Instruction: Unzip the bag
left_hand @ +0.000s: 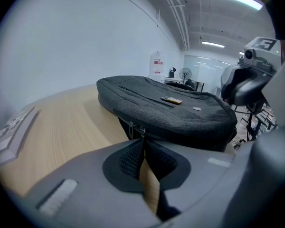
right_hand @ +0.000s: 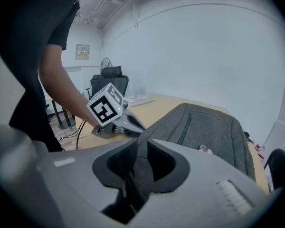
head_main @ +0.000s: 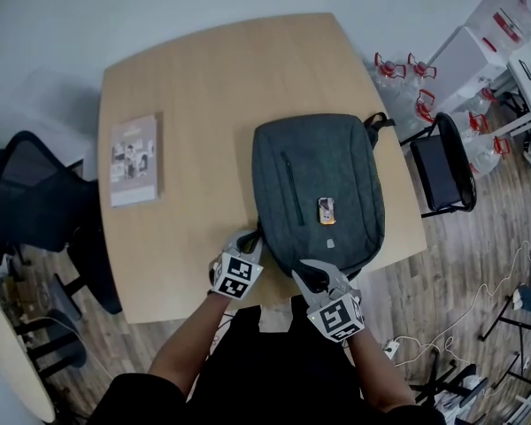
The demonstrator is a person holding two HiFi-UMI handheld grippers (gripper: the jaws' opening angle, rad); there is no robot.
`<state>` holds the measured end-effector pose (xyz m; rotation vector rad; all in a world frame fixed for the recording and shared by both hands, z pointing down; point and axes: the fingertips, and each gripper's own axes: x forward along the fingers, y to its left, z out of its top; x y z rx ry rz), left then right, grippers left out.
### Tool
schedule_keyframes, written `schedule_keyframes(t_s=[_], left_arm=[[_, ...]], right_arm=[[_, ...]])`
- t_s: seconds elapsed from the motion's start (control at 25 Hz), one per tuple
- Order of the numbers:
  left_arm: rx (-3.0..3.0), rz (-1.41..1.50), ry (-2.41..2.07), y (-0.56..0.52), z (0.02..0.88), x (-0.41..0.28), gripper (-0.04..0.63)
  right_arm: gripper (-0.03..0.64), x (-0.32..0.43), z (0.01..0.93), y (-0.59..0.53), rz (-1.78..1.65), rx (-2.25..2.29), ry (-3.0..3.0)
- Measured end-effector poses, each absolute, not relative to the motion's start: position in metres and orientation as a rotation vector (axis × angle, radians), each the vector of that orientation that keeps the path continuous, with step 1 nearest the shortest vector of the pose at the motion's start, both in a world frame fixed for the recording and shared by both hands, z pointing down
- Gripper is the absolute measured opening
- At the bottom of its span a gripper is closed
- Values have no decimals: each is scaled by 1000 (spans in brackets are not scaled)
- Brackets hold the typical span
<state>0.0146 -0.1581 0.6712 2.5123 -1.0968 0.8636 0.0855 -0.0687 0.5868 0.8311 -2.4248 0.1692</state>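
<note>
A dark grey backpack [head_main: 319,184] lies flat on the wooden table [head_main: 203,78], with an orange tag [head_main: 326,209] on its front. My left gripper [head_main: 252,240] is at the bag's near left corner. In the left gripper view its jaws [left_hand: 143,141] are shut, and their tips touch the metal zipper pulls [left_hand: 135,127] on the bag's edge [left_hand: 180,113]. I cannot tell whether a pull is pinched. My right gripper [head_main: 311,275] is at the bag's near edge. In the right gripper view it [right_hand: 142,146] is shut on a fold of grey bag fabric [right_hand: 141,175].
A booklet [head_main: 134,159] lies on the table's left side. A black chair [head_main: 442,166] stands right of the table and another [head_main: 26,202] to its left. Water bottles [head_main: 407,78] and cables [head_main: 478,299] are on the floor at the right.
</note>
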Motion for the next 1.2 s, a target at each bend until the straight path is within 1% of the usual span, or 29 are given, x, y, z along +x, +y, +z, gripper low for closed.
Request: schedule_keyframes(t_s=[0.04,0.08,0.2,0.32,0.6,0.92,1.2], left_arm=[[2512,856,-1082,-158,671,15,26],[2512,849,-1065,-158,671,16,26],[2507,841,-1015,-158,671,16,26],[2509,839,-978,-158,670,16,26],[2606,921,-916,-151,662,17,26],[2688,1027,-758,-112,656,25,25],[2698,1040,-727,-90,652,29,26]], right_arm=[[96,82,591,-66,161,794,-2408],[117,79,595,-63,152,760,-2393],[127,70,607,-59,113,695,-2334],[126,68,621,-58,83,655,-2251],[74,71,622,-60,178,644,-2257],[71,69,613,-74,301,739,-2294],[66,55,612,-94,395,789,-2331]])
